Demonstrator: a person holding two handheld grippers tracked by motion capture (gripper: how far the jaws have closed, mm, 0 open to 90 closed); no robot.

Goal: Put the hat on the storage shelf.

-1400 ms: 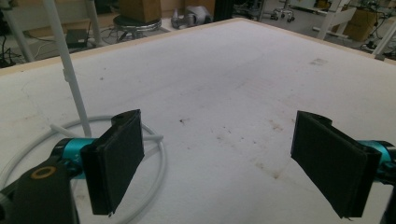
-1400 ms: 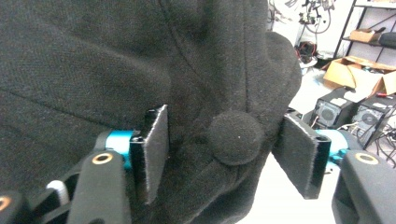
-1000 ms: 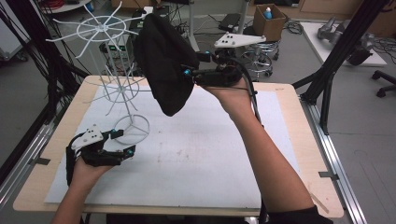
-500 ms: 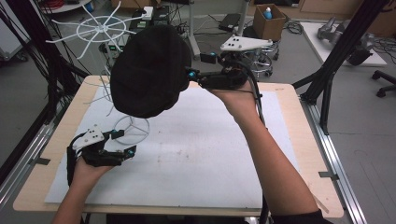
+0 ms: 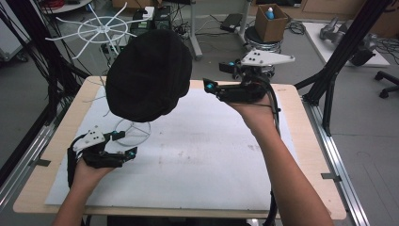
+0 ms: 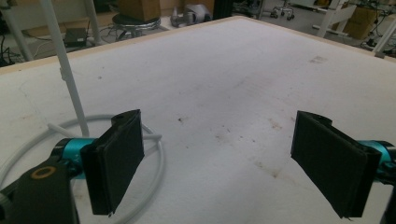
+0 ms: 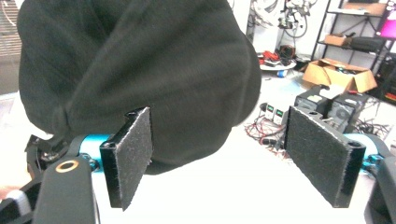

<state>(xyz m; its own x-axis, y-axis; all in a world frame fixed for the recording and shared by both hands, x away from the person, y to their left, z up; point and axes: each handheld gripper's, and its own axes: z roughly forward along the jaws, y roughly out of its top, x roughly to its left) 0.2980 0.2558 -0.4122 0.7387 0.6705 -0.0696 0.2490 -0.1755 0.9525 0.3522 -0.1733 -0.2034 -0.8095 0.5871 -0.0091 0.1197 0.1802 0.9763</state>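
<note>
- Nearest me, my left gripper [image 5: 126,143] sits low over the white table cover [image 5: 211,155], its flat black felt-like pads spread wide with nothing between them (the left gripper view shows bare, faintly stained cover in the gap).
- Just beside its left jaw lies the white ring base [image 6: 156,161] of a wire stand, a thin round-section loop with a slim upright pole [image 6: 65,70] rising from it.
- Farther up, my right gripper [image 5: 209,84] is raised above the table's far side, its fuzzy pads [image 7: 135,154] also wide apart and gripping nothing.
- The black hat [image 5: 148,73], soft, matte and dome-shaped, hangs just ahead of those open jaws; in the right gripper view its rounded bulk sits behind and above the gap, apparently on the stand.
- Beyond, the stand's white spoked top [image 5: 96,30] shows; I can read no writing anywhere.
</note>
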